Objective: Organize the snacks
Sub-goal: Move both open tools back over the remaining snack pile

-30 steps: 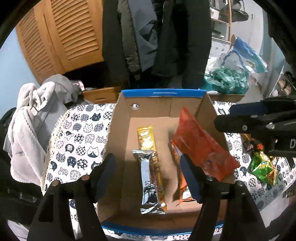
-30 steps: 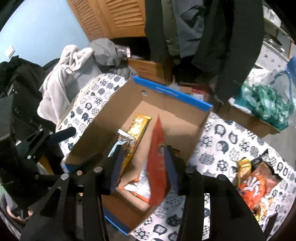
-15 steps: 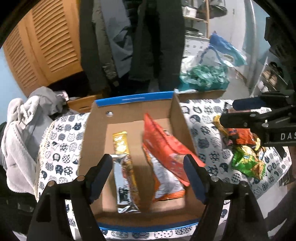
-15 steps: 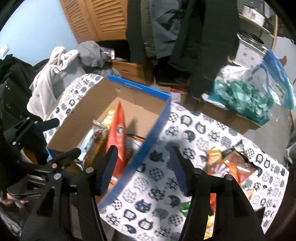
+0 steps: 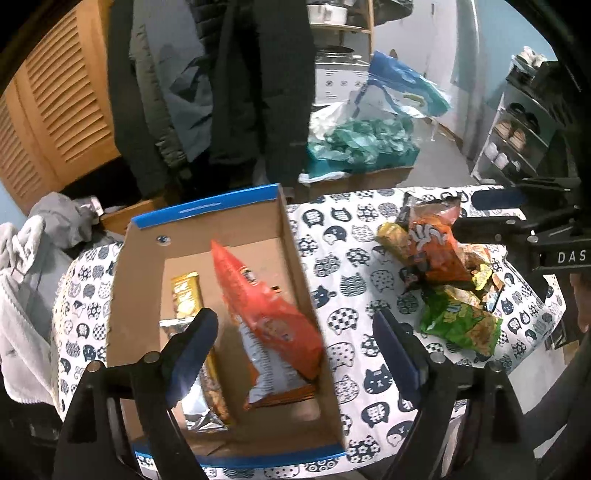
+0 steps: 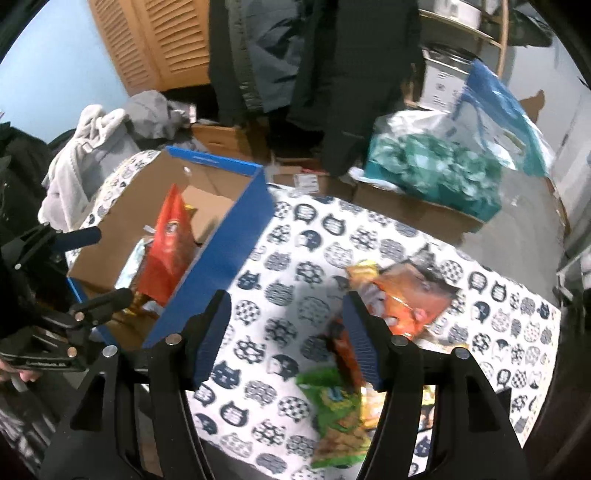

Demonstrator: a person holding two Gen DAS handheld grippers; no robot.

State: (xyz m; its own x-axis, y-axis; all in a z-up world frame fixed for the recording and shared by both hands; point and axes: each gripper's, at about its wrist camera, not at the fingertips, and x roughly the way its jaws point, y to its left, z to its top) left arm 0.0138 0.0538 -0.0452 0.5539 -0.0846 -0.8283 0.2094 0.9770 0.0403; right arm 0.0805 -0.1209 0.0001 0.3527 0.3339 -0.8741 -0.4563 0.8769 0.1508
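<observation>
Snacks (image 6: 373, 332) heaped on cloth beneath right tool (image 6: 286, 339) (jaws just widening, empty), left tool (image 5: 295, 350) agape over box (image 5: 295, 266).

1. Louvred wooden doors (image 5: 55, 122), orange-brown, stood at the upper left, against a pale blue wall (image 6: 55, 70).
2. Dark coats and a grey jacket (image 5: 221, 92) hung in front of the doors.
3. A heap of grey and white clothing (image 6: 99, 147) lay at the left.
4. Cardboard cartons (image 6: 413, 206) sat on the grey floor (image 5: 439, 155); one held crumpled teal material (image 5: 365, 142) beneath a blue-and-white bag (image 5: 402, 88).
5. A wooden shelf unit (image 5: 347, 29) carried metal bowls.
6. An open rack (image 5: 517, 133) at the far right held shoes.
7. A cat-print tablecloth (image 6: 295, 258) covered the table.
</observation>
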